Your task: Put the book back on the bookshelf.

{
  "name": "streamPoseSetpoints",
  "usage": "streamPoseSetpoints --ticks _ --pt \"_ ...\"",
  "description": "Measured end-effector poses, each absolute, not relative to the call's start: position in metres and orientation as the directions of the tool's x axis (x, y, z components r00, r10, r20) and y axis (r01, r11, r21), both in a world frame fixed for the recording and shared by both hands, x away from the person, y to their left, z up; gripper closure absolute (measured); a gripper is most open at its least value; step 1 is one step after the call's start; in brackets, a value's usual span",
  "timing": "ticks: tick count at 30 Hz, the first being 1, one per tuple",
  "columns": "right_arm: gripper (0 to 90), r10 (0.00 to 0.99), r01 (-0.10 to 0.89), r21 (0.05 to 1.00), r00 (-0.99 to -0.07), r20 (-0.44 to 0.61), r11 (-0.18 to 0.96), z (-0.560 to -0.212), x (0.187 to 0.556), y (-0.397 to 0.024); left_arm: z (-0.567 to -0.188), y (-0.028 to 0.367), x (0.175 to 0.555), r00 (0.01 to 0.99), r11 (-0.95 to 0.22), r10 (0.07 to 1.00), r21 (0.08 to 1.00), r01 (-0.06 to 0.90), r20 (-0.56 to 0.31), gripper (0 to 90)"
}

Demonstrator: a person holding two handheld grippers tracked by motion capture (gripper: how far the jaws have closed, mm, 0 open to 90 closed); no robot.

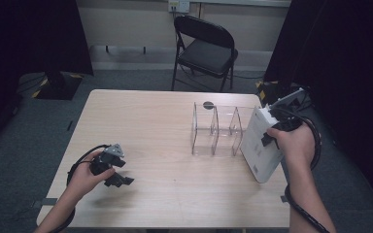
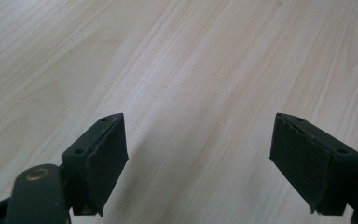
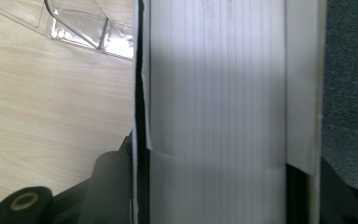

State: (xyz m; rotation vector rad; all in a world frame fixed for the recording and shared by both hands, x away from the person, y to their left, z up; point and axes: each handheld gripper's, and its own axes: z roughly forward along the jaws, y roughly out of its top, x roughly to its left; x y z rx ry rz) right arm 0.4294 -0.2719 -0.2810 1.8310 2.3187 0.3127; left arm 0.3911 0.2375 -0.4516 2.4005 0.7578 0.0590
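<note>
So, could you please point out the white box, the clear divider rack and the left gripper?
white box (image 1: 260,141): high view, its broad front face.
clear divider rack (image 1: 215,130): high view, a middle partition.
left gripper (image 2: 198,158): left gripper view, midway between its fingertips.

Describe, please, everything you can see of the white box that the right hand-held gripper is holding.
The white box is a flat, rectangular carton, seemingly cardboard, with small dark print on its broad face. It stands tilted at the table's right edge, lower corner apparently resting on it, beside the clear plastic organizer. The right hand-held gripper clamps its narrow sides; whether it touches the organizer is unclear.
</note>
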Motion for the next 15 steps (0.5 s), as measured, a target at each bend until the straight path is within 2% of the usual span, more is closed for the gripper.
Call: streamPoseSetpoints --ticks 15 --pt "52.7 0.978 0.942 0.266 -0.211 -0.011 0.206 -0.277 0.442 -0.268 -0.453 0.238 0.391 0.838 -0.650 0.528 0.570 0.503 -0.138 18.4"
